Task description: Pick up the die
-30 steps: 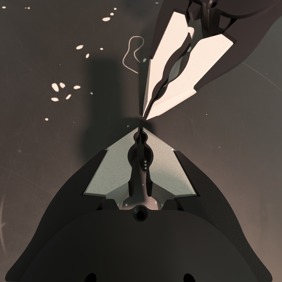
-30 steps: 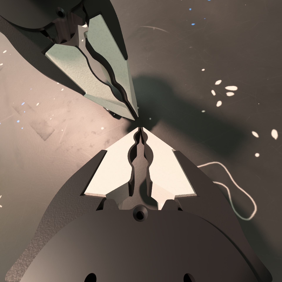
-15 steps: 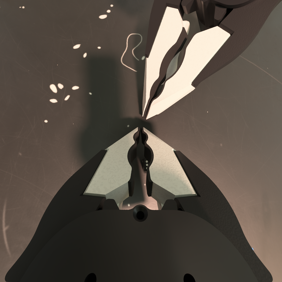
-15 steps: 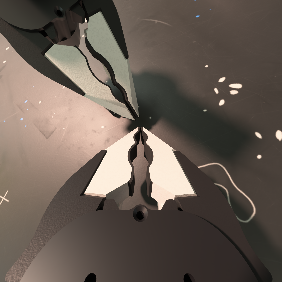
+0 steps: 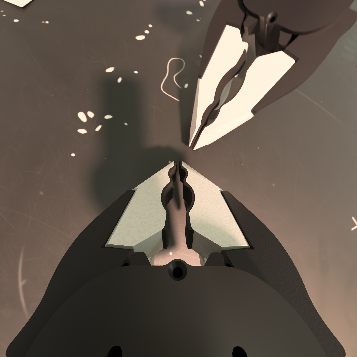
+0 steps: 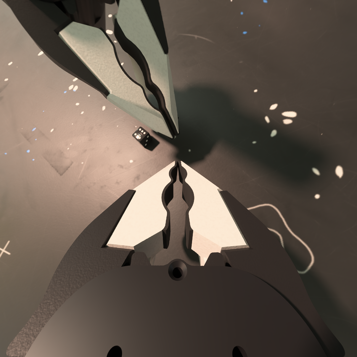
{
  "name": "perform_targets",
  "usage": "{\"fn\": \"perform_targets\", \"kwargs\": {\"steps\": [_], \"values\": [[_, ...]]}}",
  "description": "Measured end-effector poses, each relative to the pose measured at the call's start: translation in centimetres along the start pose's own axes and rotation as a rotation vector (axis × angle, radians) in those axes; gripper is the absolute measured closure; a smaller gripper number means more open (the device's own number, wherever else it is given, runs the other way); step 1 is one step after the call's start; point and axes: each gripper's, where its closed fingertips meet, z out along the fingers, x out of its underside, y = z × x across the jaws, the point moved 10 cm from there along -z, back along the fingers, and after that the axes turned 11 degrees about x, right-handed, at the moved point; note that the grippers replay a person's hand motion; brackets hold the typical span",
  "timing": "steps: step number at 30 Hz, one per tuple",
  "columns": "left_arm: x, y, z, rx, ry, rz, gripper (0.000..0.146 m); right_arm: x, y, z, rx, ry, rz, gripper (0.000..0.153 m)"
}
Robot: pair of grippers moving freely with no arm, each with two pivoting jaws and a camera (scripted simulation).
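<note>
The die (image 6: 144, 138) is small and black with white pips. It lies on the dark scratched table (image 6: 58, 202), in the right wrist view, just left of the left gripper's tips and apart from them. The left gripper (image 5: 177, 161), with grey-green fingers, is shut and empty; it also shows in the right wrist view (image 6: 174, 135). The right gripper (image 6: 178, 161), with cream fingers, is shut and empty, tip to tip with the left one; it also shows in the left wrist view (image 5: 192, 148). The die does not show in the left wrist view.
A thin white curl of string (image 5: 173, 77) lies on the table beyond the grippers, also seen in the right wrist view (image 6: 289, 231). Pale specks (image 5: 85, 119) dot the surface. A white sheet corner (image 5: 17, 2) sits at the far top left.
The die showed through the gap between the left fingers; now it lies in the open left of the left gripper's tips. The two grippers' tips have drawn a little farther apart.
</note>
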Motion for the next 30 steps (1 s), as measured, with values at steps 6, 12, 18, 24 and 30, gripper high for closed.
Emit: {"fn": "perform_targets", "kwargs": {"steps": [6,12,18,24,30], "values": [[0.2,-0.6,0.9,-0.007,0.058,0.093,0.143,-0.5,-0.2,0.4,0.012,-0.013,-0.135,0.152],[0.6,-0.7,1.5,-0.058,0.08,0.137,0.143,-0.7,-0.5,1.1,0.0,0.007,-0.193,0.153],[0.5,-0.5,1.5,-0.061,0.088,0.154,0.146,-0.7,-0.7,1.2,-0.027,0.014,-0.205,0.153],[0.3,-0.1,1.4,-0.028,0.104,0.155,0.146,-1.0,-1.0,1.4,-0.063,0.05,-0.205,0.153],[0.1,0.2,1.4,-0.003,0.129,0.141,0.145,-1.6,-1.2,1.5,-0.086,0.109,-0.217,0.153]]}}
